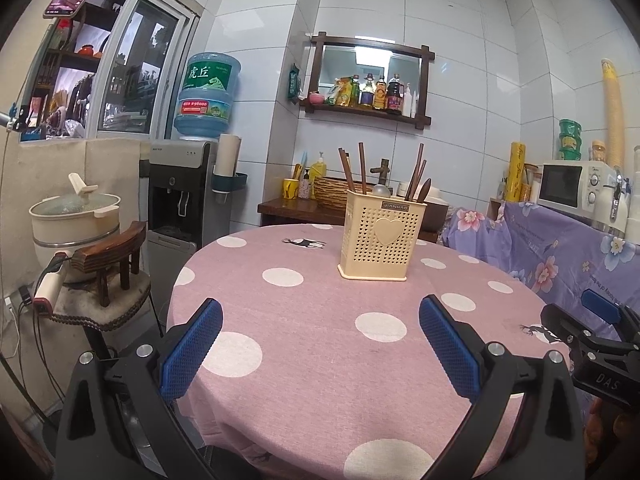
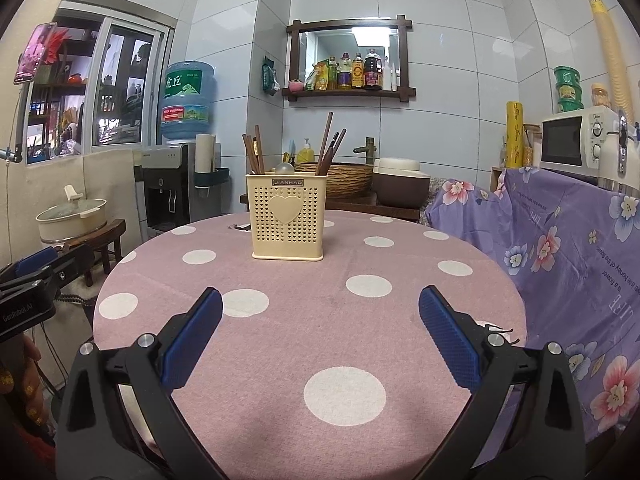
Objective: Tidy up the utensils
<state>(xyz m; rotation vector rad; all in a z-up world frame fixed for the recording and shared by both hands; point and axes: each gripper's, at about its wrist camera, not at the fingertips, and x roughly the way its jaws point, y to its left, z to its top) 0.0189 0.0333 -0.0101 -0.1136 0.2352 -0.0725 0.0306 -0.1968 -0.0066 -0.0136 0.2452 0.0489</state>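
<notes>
Left gripper (image 1: pixel 320 344) spread wide, nothing between its blue ribbed pads (image 1: pixel 192 354), hovering over the near part of a round table (image 1: pixel 304 380) covered in a pink cloth with white dots; right gripper (image 2: pixel 320 340) likewise wide and empty, blue pads (image 2: pixel 450 344) over the same cloth, near edge; each gripper shows in the other's view at the frame side, the right one (image 1: pixel 592 340) at the right edge of the left wrist view, the left one (image 2: pixel 36 280) at the left edge of the right wrist view; cream perforated utensil holder (image 2: pixel 286 216) with a heart on its front and a JIANHAO label stands upright on the far half of the table, well apart from both grippers; brown chopsticks (image 2: pixel 253 154) stick up from its left side, more dark sticks (image 2: pixel 329 148) lean from its right side, a rounded metal spoon end (image 2: pixel 284 168) shows between them; tabletop around the holder bare of utensils; behind the table a woven basket (image 2: pixel 340 178) and a brown-and-cream rice cooker (image 2: pixel 398 182) on a low dark shelf; water dispenser (image 2: pixel 166 192) with blue bottle at left; cream lidded pot (image 1: pixel 76 216) on a wooden stool; white microwave (image 2: pixel 576 142) at right above purple floral cloth (image 2: pixel 560 240); wall shelf with bottles (image 2: pixel 352 72).
</notes>
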